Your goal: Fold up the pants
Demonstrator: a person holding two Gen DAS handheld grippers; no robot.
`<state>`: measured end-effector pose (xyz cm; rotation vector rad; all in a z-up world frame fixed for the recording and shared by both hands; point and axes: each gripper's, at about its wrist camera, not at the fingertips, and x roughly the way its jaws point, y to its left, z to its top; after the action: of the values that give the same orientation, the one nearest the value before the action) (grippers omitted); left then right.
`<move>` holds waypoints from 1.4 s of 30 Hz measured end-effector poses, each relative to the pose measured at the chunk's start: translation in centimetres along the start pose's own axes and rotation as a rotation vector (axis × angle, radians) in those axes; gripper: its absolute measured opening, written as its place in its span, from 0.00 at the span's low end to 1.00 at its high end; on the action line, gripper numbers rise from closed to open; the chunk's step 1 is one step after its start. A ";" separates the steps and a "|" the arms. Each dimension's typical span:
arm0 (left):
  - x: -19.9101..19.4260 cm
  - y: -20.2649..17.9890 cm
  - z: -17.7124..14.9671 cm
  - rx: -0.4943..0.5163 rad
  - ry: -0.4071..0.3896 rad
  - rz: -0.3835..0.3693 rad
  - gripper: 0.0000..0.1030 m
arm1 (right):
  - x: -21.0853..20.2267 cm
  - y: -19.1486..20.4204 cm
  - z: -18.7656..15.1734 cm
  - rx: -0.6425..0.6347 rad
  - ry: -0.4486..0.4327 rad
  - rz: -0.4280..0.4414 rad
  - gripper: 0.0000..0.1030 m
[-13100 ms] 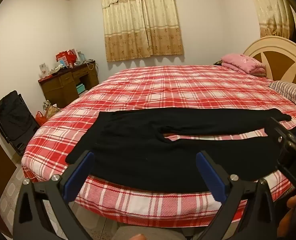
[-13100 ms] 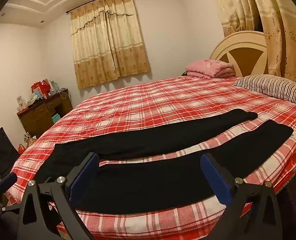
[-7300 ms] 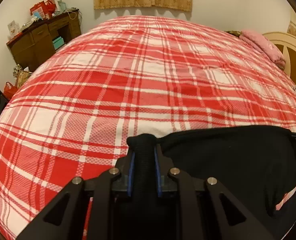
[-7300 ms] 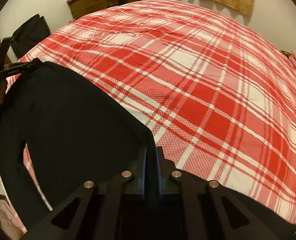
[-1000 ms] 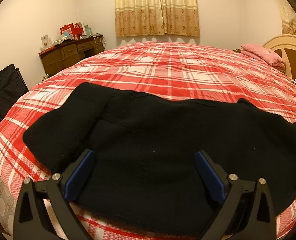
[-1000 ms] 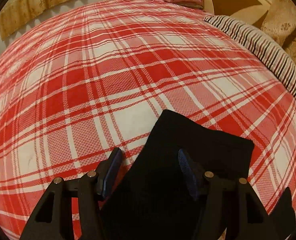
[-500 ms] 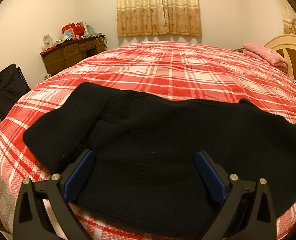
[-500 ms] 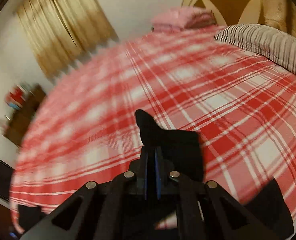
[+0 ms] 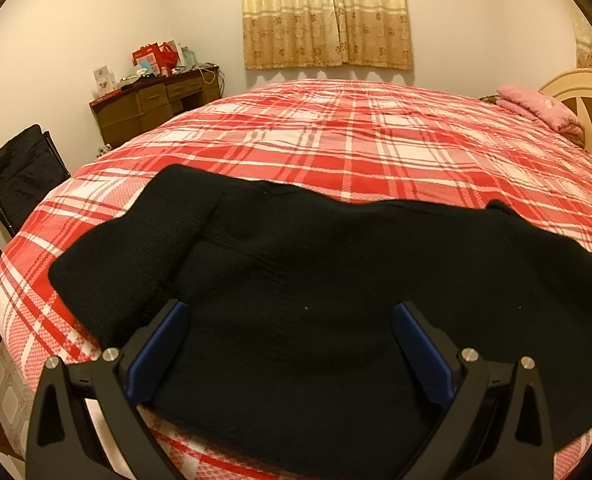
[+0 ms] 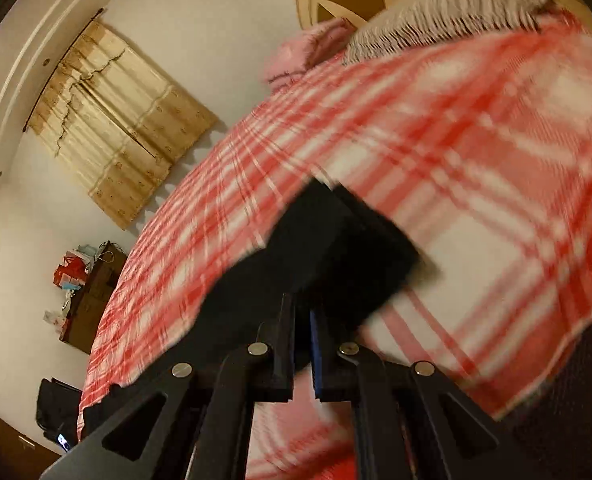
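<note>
Crosswise, pants (image 9: pixel 316 300) span bed (image 9: pixel 356 152); right jaws pinch hems, left jaws spread.

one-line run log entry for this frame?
task: fold pants | left tongs: open over black pants | right tongs: shut on pant-leg end | surface: plaid bed

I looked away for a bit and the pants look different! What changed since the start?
The black knit pants, first spread with both legs apart, now lie with one leg folded over the other. The right gripper, open over the leg ends a second ago, has shut on them and lifted them. The left gripper stays open over the waist end. The red plaid bedspread is unchanged.
</note>
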<state>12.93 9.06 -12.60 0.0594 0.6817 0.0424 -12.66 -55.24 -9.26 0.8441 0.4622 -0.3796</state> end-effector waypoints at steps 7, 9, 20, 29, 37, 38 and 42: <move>0.0 -0.1 0.2 0.006 0.013 0.002 1.00 | -2.3 0.2 0.7 0.016 -0.048 -0.111 0.09; 0.0 -0.1 0.2 0.005 0.005 0.003 1.00 | -4.2 1.1 0.9 -0.062 -0.138 -0.214 0.10; -1.3 -0.6 0.7 -0.044 0.030 0.053 1.00 | 0.4 13.5 -2.3 -0.456 -0.026 -0.064 0.10; -6.1 -7.3 1.7 0.167 -0.071 -0.092 1.00 | 8.0 20.4 -10.6 -0.575 0.206 0.069 0.10; -4.2 -10.3 1.3 0.189 0.023 -0.164 1.00 | 10.8 26.1 -14.6 -0.739 0.311 0.221 0.10; -3.9 -10.1 1.1 0.171 0.039 -0.169 1.00 | 11.5 27.3 -15.0 -0.783 0.324 0.240 0.10; -3.8 -9.5 -0.1 0.113 0.047 -0.207 1.00 | 14.7 31.4 -16.7 -0.941 0.408 0.307 0.10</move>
<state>10.10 -0.60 -10.90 0.0961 0.7341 -0.1945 11.19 -25.09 -7.17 0.0509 0.7860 0.3063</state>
